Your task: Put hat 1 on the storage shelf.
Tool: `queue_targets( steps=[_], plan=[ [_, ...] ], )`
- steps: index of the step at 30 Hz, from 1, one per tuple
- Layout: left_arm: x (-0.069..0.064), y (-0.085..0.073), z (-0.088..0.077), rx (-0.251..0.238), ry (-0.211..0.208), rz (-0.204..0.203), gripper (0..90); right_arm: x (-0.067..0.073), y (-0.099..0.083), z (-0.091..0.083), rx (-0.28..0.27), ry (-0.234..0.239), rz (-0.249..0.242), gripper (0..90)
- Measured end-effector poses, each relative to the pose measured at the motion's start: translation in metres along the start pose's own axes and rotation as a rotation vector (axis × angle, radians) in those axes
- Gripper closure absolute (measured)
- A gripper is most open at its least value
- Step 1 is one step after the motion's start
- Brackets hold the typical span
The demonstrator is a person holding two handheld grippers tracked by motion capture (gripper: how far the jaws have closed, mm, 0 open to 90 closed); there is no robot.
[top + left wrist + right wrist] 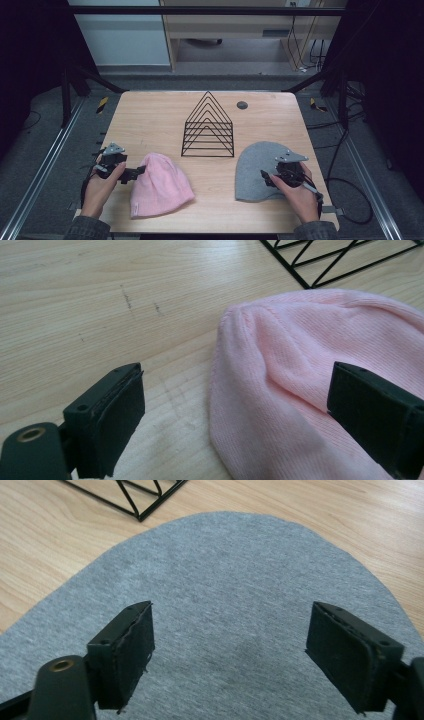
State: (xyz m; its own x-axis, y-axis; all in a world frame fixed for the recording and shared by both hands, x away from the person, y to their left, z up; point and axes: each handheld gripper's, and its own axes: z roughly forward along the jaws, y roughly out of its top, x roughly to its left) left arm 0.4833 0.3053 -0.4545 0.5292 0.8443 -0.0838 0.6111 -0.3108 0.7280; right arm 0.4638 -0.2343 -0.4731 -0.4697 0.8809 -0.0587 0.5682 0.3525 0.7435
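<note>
From the high view, the pink knitted beanie (pixel 159 186) lies flat near the tabletop's (pixel 150 120) front-left edge with the left gripper (pixel 136 172) at its left side, the grey jersey beanie (pixel 260 170) lies near the front-right edge under the right gripper (pixel 266 177), and the black wire triangular rack (pixel 208 127) stands empty mid-table, so by my read nothing is picked up yet. Over to the left gripper view: jaws spread wide, one over bare wood, the other over pink knit (pixel 310 365), gripping nothing, the hat's lower edge cut off. Right gripper view: jaws apart above grey fabric (pixel 230 590), whether the pads touch it is hard to say.
</note>
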Motion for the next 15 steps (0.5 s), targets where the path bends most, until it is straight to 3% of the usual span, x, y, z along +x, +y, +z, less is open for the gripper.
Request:
queue_targets(
  steps=[9, 15],
  plan=[
    [-0.0065, -0.0017, -0.0045, 0.046, -0.018, 0.01, 10.3, -0.0025, 0.0, -0.0035, -0.025, -0.012, 0.022, 18.9],
    [-0.0081, 0.0034, -0.008, 0.042, -0.021, 0.03, 20.7, -0.0039, 0.0007, -0.0065, -0.029, -0.026, 0.023, 21.9]
  ],
)
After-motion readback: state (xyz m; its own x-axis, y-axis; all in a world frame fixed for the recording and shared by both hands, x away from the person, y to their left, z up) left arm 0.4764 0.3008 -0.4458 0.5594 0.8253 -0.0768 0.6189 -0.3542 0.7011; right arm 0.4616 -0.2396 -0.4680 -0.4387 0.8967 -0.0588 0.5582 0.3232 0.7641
